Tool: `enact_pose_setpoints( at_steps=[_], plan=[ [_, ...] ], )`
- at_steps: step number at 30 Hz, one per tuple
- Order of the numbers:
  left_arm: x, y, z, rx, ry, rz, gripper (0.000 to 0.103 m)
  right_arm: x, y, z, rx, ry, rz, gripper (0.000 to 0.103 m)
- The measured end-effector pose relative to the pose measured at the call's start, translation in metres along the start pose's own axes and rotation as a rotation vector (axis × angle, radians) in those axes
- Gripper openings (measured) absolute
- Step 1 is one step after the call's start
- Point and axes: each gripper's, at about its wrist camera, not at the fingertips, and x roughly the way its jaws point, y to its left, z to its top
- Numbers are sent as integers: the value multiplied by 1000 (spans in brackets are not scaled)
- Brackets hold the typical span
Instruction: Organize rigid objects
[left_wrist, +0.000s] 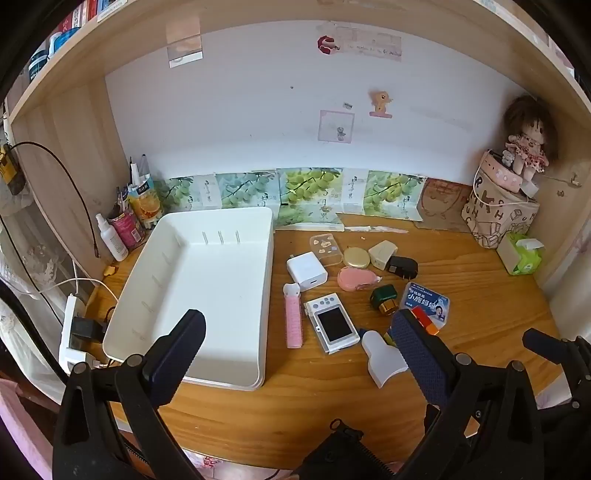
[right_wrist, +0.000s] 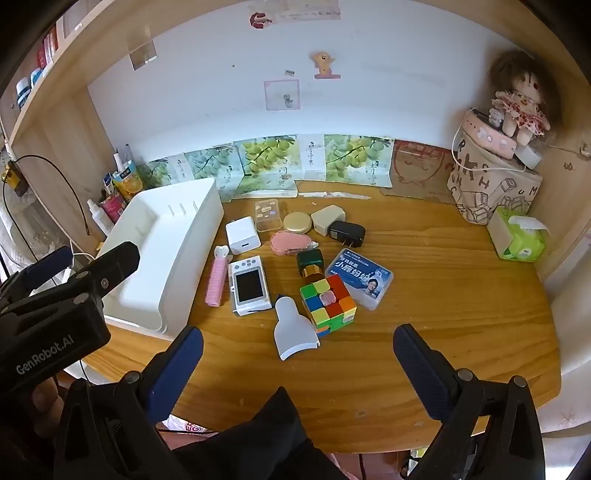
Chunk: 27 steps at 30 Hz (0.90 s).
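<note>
Roughly a dozen small hard things lying ahead of the right gripper (right_wrist: 297, 363) and to the right of the left gripper (left_wrist: 299, 350), all loose on the desk (right_wrist: 443, 314), none yet in the white bin (left_wrist: 207, 280) just ahead of the left one. Probably light and stiff throughout: white charger (right_wrist: 242, 235) and black plug (right_wrist: 346, 234) best pinched across flat sides; colour cube (right_wrist: 328, 302) face to face; little camera (right_wrist: 248, 286) by its long edges, screen likely scratch-prone; gold round tin (right_wrist: 296, 222) possibly slippery; pink roller (right_wrist: 217, 278) across its middle. Both grippers spread wide, holding nothing, touching nothing.
</note>
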Motion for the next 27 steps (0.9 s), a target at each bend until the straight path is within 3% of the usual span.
enact_pose_setpoints(
  at_steps=[8,27],
  plan=[
    [-3,-10,0,-11,-41,-15,101,1,0,0,-5,-1,-7,103],
    [4,3,7,-13,-28,-41,98,8,9,6,-35,7,-36,103]
  ],
)
